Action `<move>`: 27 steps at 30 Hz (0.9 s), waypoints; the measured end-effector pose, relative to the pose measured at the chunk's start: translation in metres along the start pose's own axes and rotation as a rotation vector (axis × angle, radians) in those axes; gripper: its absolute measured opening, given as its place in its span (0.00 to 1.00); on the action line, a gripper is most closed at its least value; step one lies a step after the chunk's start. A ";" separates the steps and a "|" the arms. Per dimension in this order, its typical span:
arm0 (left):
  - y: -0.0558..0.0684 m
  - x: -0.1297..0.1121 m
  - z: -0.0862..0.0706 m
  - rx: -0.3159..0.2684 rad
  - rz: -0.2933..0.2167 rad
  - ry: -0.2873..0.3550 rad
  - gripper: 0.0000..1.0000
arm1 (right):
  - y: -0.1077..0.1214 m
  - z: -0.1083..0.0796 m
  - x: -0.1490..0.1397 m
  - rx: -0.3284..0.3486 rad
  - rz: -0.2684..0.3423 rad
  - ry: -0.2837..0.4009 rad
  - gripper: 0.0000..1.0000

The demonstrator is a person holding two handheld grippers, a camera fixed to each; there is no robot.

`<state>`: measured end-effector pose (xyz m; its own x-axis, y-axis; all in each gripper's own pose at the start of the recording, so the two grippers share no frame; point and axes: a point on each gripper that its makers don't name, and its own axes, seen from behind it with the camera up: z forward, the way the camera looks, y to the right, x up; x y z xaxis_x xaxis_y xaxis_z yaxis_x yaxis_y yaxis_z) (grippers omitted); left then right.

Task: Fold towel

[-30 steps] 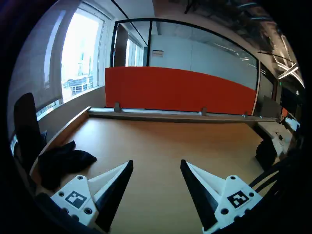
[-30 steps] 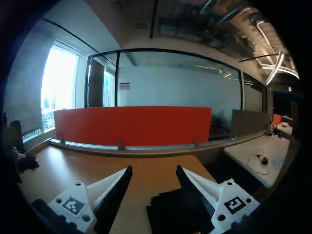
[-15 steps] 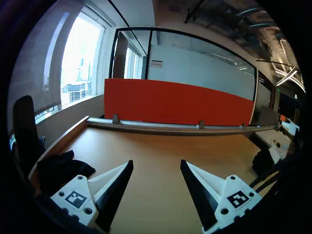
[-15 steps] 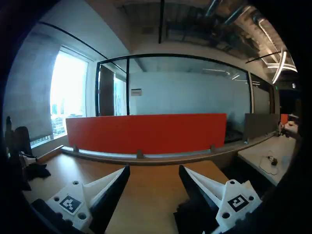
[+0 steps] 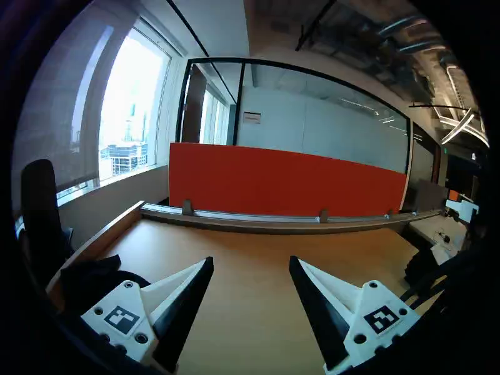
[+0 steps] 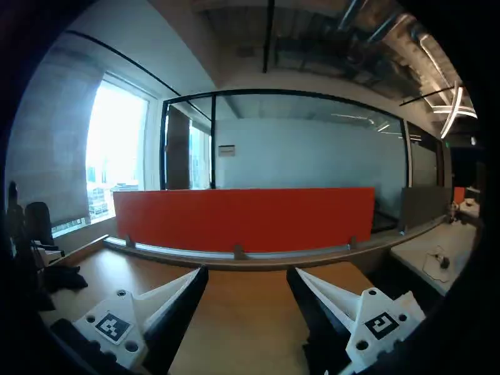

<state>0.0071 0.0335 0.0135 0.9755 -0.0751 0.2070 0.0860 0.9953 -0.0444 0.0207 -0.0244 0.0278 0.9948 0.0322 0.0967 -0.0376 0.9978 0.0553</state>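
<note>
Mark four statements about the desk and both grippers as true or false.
1. The left gripper is open with nothing between its fingers. True.
2. The right gripper is shut on a cloth. False: it is open, with bare desk showing between its fingers.
3. In the left gripper view, a dark cloth lies crumpled on the desk near its left edge. True.
4. The partition along the far edge of the desk is blue. False: it is orange.
</note>
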 end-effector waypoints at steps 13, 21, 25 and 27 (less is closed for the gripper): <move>-0.006 0.009 0.003 0.024 0.078 0.067 0.89 | -0.016 0.004 0.002 0.001 0.010 -0.025 0.97; -0.004 0.006 0.004 0.022 0.112 0.121 0.89 | -0.022 0.005 0.005 0.005 0.045 -0.038 0.97; -0.010 -0.006 0.002 0.034 0.124 0.133 0.89 | -0.020 0.006 0.008 -0.012 0.067 -0.033 0.97; -0.015 -0.013 0.001 0.042 0.127 0.137 0.89 | -0.019 0.007 0.006 -0.019 0.073 -0.031 0.97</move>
<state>-0.0073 0.0195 0.0120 0.9967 0.0467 0.0668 -0.0455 0.9988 -0.0203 0.0267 -0.0433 0.0341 0.9860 0.1038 0.1307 -0.1084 0.9937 0.0282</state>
